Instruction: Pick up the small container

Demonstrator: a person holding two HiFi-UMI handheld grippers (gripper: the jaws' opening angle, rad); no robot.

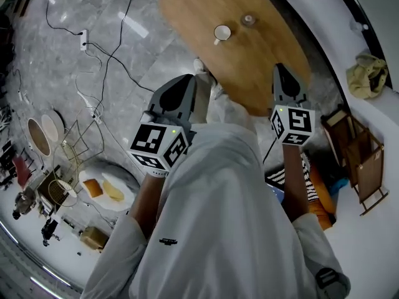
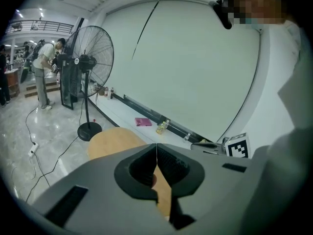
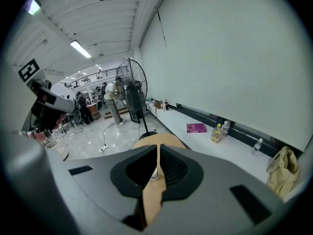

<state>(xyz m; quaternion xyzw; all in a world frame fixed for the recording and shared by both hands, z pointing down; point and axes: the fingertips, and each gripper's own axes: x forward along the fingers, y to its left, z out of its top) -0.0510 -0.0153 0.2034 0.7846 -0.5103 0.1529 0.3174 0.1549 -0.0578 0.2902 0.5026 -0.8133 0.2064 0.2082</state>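
Note:
An oval wooden table (image 1: 262,61) lies ahead in the head view. On its far part stand a small round lidded container (image 1: 248,20) and a white cup (image 1: 221,32) with a handle. My left gripper (image 1: 201,80) hangs over the table's near left edge, jaws shut on nothing. My right gripper (image 1: 280,68) is over the near right edge, also shut and empty. Both are well short of the container. In the left gripper view the shut jaws (image 2: 156,150) point over the table (image 2: 110,140). A slit below the shut right jaws (image 3: 158,150) shows the white cup (image 3: 154,173).
Cables and a power strip (image 1: 83,40) lie on the marble floor at left, beside round trays (image 1: 38,134) and a wire stand. A wooden rack (image 1: 358,157) and a cloth bag (image 1: 366,73) are at right. A standing fan (image 2: 90,58) and people (image 2: 43,67) are beyond the table.

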